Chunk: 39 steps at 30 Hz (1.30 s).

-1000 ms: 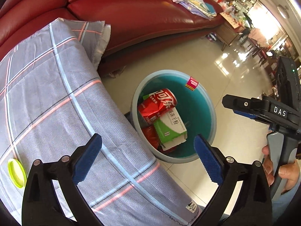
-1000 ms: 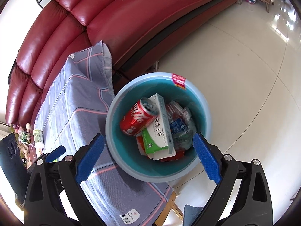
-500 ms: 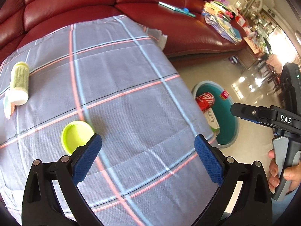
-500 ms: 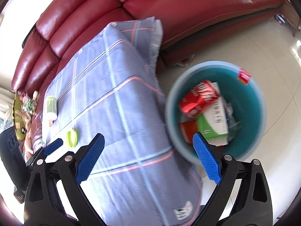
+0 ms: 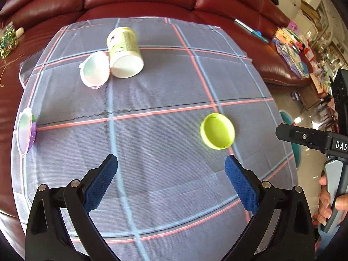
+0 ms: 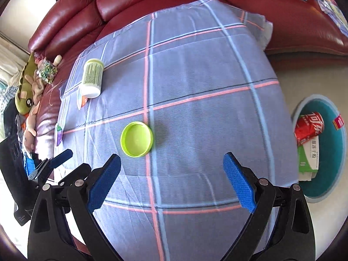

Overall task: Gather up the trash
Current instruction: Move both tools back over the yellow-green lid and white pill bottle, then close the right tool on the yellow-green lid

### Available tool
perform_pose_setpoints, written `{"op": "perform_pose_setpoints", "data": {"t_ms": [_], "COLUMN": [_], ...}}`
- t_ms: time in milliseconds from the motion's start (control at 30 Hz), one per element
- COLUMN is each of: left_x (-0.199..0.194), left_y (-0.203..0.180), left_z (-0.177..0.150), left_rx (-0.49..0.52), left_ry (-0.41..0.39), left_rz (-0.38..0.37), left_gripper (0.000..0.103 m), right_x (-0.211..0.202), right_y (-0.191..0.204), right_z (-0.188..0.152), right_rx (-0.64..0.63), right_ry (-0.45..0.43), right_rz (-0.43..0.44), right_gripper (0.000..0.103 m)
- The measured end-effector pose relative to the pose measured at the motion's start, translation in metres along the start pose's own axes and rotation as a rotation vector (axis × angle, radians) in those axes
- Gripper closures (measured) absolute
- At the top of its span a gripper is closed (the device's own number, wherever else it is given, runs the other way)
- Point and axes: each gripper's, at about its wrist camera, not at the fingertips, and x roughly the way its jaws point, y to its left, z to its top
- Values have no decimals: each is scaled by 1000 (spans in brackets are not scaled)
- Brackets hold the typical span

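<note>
Right now both of my hand-held grippers, left (image 5: 171, 168) and right (image 6: 171, 166), are spread wide and empty above the tabletop (image 6: 195, 65). Nearest is the green lid (image 6: 136, 139), lying open side up mid-cloth, just ahead-left of my right fingers; the bin (image 6: 339, 174) waits beyond the right edge.

On the checked cloth (image 5: 165, 91) lie one green lid (image 5: 218, 134) at three o'clock, one toppled cup (image 5: 125, 52) at eleven o'clock and two peeled foil seals (image 5: 94, 69) (image 5: 25, 136), while one blue bin (image 6: 339, 152) holds one red can (image 6: 310, 127) and one green-and-white box (image 6: 308, 155).
</note>
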Motion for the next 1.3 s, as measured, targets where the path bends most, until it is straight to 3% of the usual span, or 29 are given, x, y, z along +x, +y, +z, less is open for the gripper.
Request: {"op": "perform_pose_setpoints", "data": {"t_ms": [300,500,633,700,733,767,867,1000,1067,1100,1300], "left_x": [-1,-2,-3,-4,-4,-4,-4,-4,-5,-5,-11], "left_y": [69,83,85,85,85,84,81,79,80,80,87], "left_z": [0,5,9,11,12,14,19,24,25,24,25], "left_rx": [-113,-124,-129,-130,-129,-128,-118,-116,-119,-119,-134], "left_ry": [-7,-10,-18,-21,-21,-22,-26,-33,-35,-37,-48], "left_rz": [13,15,13,12,12,12,17,21,19,21,20], "left_gripper": [4,4,4,4,4,4,4,4,4,4,4], "right_x": [44,61,65,62,62,62,63,56,54,53,66], "right_y": [60,75,80,78,76,72,71,73,78,82,98], "right_z": [-4,-6,-6,-3,-2,1,5,4,1,0,-3], "right_rx": [-180,-228,-262,-263,-252,-234,-248,-245,-257,-275,-312], "right_ry": [9,30,15,1,12,18,35,18,10,2,15], "right_rz": [-119,-147,-179,-191,-177,-157,-144,-107,-94,-99,-110], "right_gripper": [13,28,46,71,98,100,99,89,55,52,50]}}
